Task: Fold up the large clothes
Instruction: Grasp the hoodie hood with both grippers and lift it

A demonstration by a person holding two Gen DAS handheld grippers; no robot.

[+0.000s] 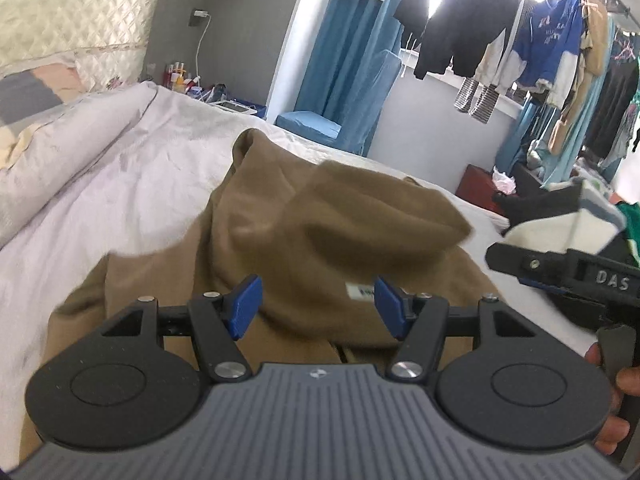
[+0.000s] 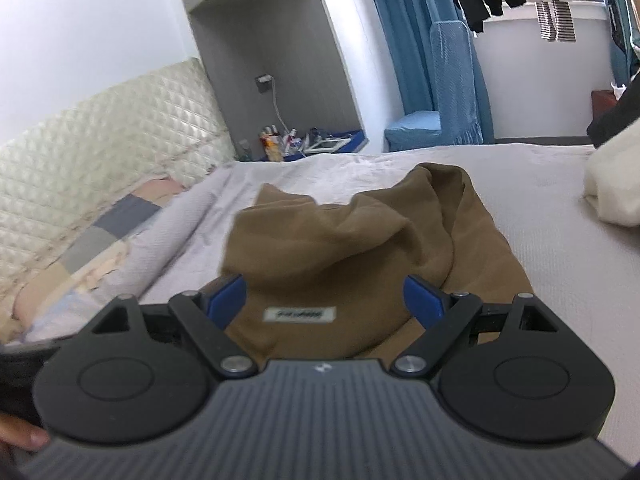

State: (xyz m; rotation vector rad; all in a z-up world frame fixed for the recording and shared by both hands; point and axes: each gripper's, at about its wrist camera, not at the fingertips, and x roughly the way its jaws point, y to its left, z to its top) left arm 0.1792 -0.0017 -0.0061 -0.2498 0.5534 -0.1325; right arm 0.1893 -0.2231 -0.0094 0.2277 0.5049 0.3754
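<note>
A brown hooded garment (image 1: 320,220) lies crumpled on the white bed sheet (image 1: 140,168), its hood bunched up and a white label (image 1: 360,291) showing near me. My left gripper (image 1: 318,304) hovers open just over it, blue pads apart on either side of the label area, pressing nothing. In the right wrist view the same brown garment (image 2: 340,232) lies ahead with its label (image 2: 300,314) between the wide-apart pads of my right gripper (image 2: 324,300), which is open. The right gripper's black frame (image 1: 580,276) shows at the right edge of the left wrist view.
A rumpled quilt (image 2: 100,248) and padded headboard (image 2: 100,120) lie to the left. A cluttered bedside shelf (image 2: 288,142) and a blue chair (image 2: 432,128) stand beyond the bed. A pile of clothes (image 1: 580,216) sits at the right, a cream garment (image 2: 612,184) too. Clothes hang on a rail (image 1: 520,40).
</note>
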